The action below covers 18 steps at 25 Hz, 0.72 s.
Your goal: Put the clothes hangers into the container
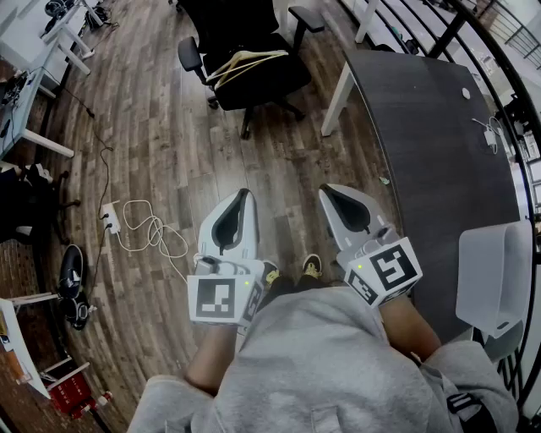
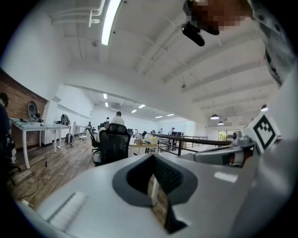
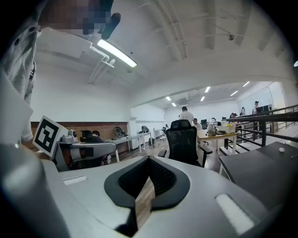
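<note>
Hangers [image 1: 247,63] lie sideways across the chair [image 1: 279,80]; left claw [image 1: 244,194] and right claw [image 1: 326,191] closed, empty.

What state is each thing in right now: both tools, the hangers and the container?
Left tool: shut, empty.
Right tool: shut, empty.
Hangers: lying together on the office chair seat, not picked up.
Container: upright on the dark table, open top, no hangers visible inside.

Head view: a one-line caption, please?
Left hand-held gripper and right hand-held gripper, both shut, face chair bearing clothes hangers; container sits at right.
</note>
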Tool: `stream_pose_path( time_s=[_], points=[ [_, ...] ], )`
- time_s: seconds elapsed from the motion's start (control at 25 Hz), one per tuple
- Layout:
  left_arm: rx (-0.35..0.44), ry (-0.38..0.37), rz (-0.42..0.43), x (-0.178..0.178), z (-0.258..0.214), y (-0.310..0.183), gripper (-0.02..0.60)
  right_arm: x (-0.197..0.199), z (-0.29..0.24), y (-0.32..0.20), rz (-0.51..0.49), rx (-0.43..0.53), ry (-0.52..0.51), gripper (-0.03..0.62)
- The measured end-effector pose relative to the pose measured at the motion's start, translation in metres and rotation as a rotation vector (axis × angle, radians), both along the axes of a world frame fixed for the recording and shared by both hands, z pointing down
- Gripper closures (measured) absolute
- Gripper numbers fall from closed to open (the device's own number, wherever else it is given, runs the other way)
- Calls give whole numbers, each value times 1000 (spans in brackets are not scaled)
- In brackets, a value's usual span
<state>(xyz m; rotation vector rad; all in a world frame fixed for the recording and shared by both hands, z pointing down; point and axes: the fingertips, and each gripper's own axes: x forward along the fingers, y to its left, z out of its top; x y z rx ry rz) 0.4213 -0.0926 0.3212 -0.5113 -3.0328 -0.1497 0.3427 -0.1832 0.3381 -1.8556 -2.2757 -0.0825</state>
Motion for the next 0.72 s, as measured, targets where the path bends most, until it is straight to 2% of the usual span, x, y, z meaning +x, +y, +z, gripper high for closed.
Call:
stream_pose_path(
  time_s=[0.2, 0.48, 0.72],
  points=[
    [35, 7, 5, 16, 4, 9, 572, 13, 3, 13, -2, 9, 9, 599],
    [48, -28, 5, 44, 0, 29, 572, 36, -1, 33, 1, 11, 10, 599],
    [51, -36, -3, 72, 0, 45, 572, 70, -6, 47, -49, -6, 37, 597]
  ],
)
